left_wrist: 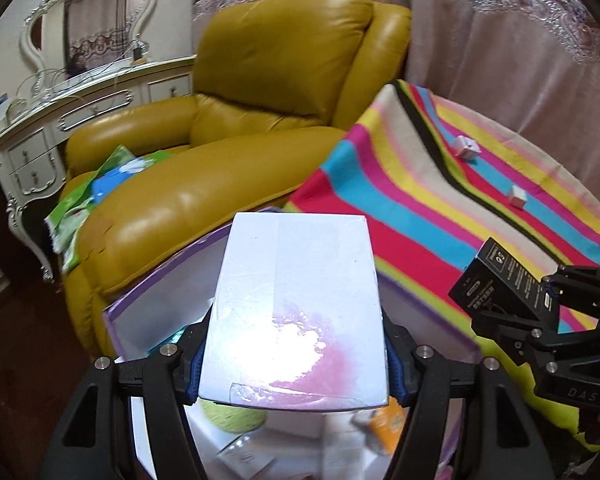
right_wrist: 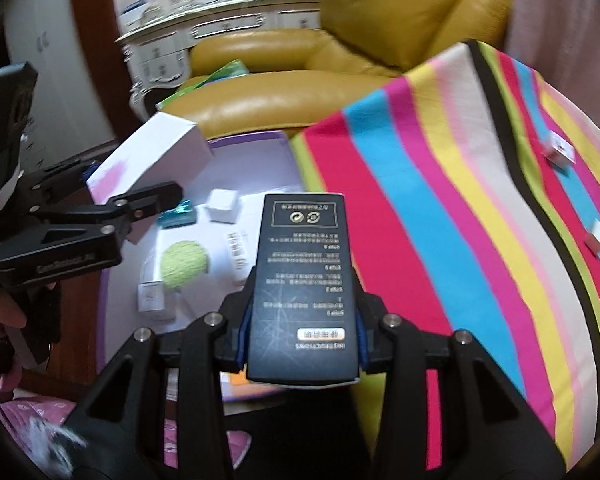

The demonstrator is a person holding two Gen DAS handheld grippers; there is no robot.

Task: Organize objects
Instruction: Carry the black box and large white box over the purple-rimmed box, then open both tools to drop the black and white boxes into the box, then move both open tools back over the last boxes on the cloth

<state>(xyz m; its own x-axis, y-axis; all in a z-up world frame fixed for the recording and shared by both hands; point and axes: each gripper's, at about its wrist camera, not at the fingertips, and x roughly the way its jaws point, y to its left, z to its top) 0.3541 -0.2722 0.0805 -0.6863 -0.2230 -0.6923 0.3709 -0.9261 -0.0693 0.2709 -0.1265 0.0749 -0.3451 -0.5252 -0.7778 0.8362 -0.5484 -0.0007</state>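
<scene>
My left gripper [left_wrist: 296, 360] is shut on a white box [left_wrist: 296, 304] with a pink patch, held above a purple-rimmed white bin [left_wrist: 168, 276]. My right gripper [right_wrist: 304, 340] is shut on a black box [right_wrist: 305, 280] with printed text, held over the bin's right edge [right_wrist: 252, 138] beside the striped cloth. In the left wrist view the black box [left_wrist: 504, 288] and right gripper [left_wrist: 540, 308] show at the right. The right wrist view has the white box [right_wrist: 152, 160] and left gripper [right_wrist: 140, 184] at the left. Two small white boxes [left_wrist: 466, 147] [left_wrist: 516, 196] lie on the cloth.
The bin holds a green yarn ball [right_wrist: 184, 264], a small white cube [right_wrist: 222, 206], a teal packet [right_wrist: 178, 216] and flat white packs. A striped cloth [right_wrist: 440, 200] covers the table. A yellow leather armchair [left_wrist: 260, 100] with green packets [left_wrist: 84, 200] stands behind, and a white dresser [left_wrist: 60, 120] stands at the left.
</scene>
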